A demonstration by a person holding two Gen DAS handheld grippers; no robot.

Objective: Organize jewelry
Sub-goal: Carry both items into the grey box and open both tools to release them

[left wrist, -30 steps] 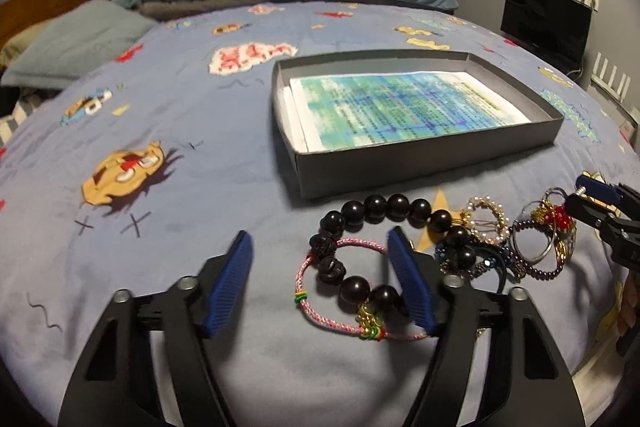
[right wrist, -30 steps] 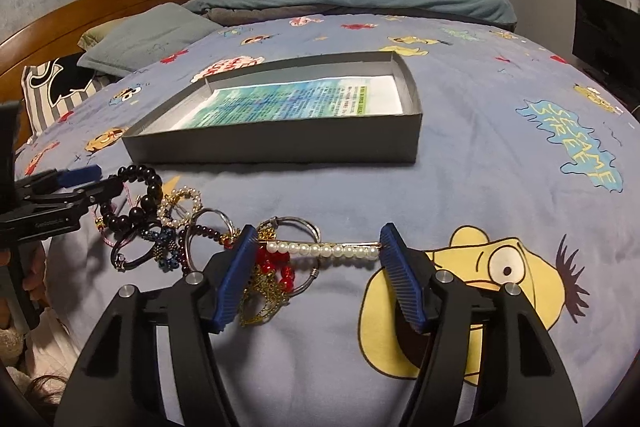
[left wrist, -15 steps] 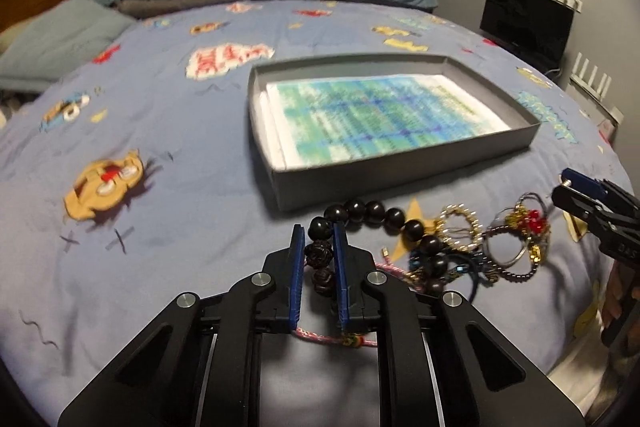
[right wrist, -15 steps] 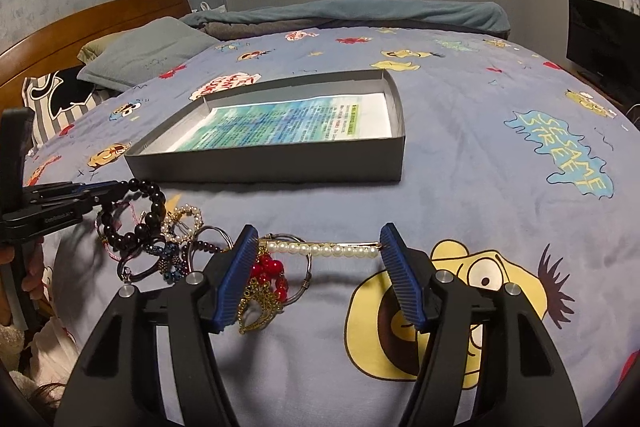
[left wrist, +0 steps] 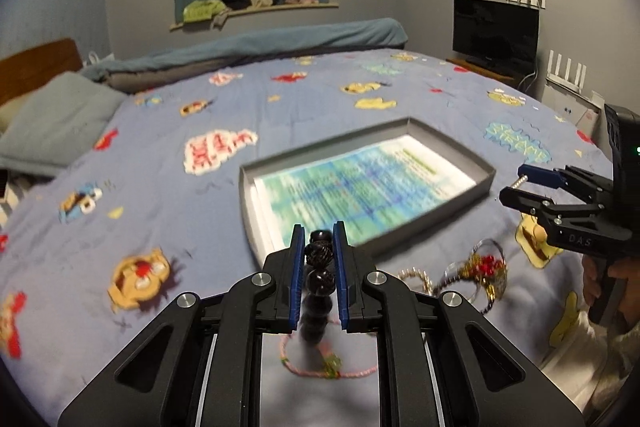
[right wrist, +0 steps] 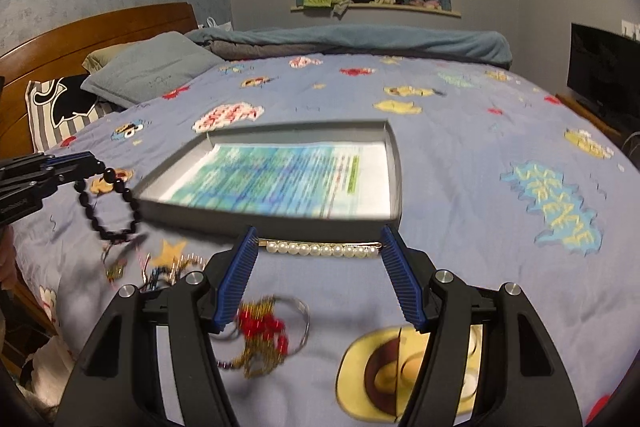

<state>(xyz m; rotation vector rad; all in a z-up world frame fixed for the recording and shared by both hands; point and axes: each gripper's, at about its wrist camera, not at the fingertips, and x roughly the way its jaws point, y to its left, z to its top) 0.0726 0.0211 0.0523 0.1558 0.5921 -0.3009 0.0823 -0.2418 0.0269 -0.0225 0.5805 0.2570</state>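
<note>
The left gripper (left wrist: 318,259) pinched the black round-bead bracelet (right wrist: 110,205); the right gripper (right wrist: 318,277) spanned the pearl bar clip (right wrist: 320,249) end to end; both should travel level to the shallow grey cardboard tray (right wrist: 394,163).

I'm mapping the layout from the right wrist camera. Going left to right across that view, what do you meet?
Left tongs → black bead bracelet hanging from them → grey box → pearl hair clip held across the right tongs → TV.

1. Light: dim, cool, even indoor.
2. Blur: printed sheet (left wrist: 360,187) in grey box (left wrist: 452,143) smeared; loose jewelry (right wrist: 260,331) streaked.
3. Distortion: strong fisheye curvature; black vignette corners.
4. Shadows: soft.
</note>
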